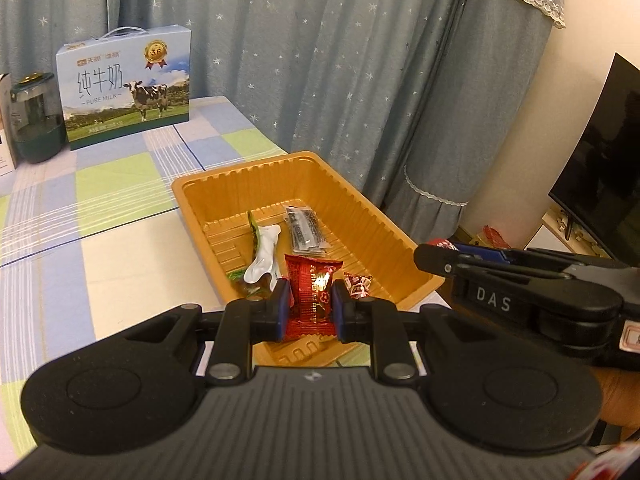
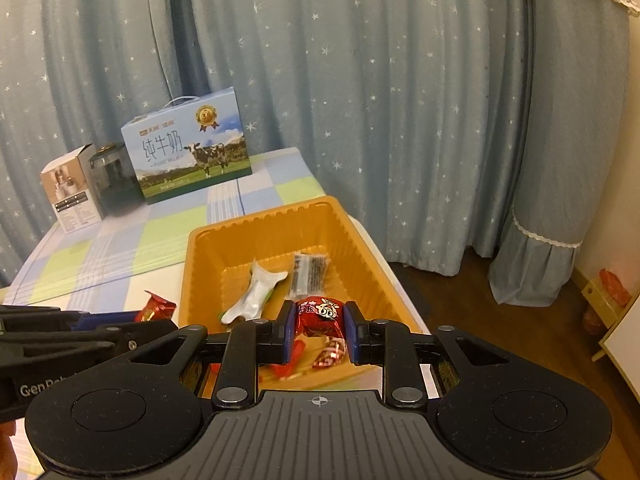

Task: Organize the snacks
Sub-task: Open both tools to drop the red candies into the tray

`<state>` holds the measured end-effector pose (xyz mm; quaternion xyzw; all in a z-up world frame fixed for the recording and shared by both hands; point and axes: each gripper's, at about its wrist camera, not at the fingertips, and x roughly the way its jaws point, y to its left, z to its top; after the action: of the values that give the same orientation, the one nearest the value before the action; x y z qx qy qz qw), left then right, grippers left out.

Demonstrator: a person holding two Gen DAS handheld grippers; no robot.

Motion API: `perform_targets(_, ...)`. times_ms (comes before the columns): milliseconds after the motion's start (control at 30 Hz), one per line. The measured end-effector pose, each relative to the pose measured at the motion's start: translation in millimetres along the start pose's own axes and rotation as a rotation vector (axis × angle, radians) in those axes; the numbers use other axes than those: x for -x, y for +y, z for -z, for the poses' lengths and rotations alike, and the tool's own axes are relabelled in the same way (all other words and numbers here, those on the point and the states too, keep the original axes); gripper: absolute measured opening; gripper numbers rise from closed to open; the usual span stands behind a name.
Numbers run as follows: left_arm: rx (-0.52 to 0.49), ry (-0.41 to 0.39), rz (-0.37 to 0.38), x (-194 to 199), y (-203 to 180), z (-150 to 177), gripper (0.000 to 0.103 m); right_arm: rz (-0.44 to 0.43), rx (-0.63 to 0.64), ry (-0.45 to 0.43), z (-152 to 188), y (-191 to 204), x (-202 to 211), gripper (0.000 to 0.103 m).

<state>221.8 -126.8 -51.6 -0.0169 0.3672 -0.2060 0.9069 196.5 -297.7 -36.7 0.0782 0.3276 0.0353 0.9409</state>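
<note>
My left gripper [image 1: 310, 304] is shut on a red foil snack packet [image 1: 312, 294], held over the near end of the orange tray [image 1: 192, 192]. In the tray lie a white and green packet [image 1: 264, 258], a black and clear packet [image 1: 306, 230] and a small red candy [image 1: 358, 282]. My right gripper [image 2: 320, 320] is shut on a red candy with a cartoon face [image 2: 322, 314], also above the tray's [image 2: 256, 220] near end. The other small red candy [image 2: 332, 354] lies below it. The left gripper's red packet [image 2: 156, 308] shows at the left, beside the tray.
A blue milk carton box [image 1: 124, 92], a dark green jar [image 1: 36, 120] and a small product box [image 2: 70, 192] stand at the far end of the checkered tablecloth [image 1: 100, 200]. Star-print curtains hang behind. A television [image 1: 600, 168] and wooden floor [image 2: 480, 320] lie to the right.
</note>
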Motion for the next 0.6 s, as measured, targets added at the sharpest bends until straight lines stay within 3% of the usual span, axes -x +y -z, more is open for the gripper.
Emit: perform_targets(600, 0.029, 0.015, 0.008, -47.5, 20.4, -27.1, 0.02, -0.007, 0.022, 0.019, -20.0, -2.1, -50.9, 0.026)
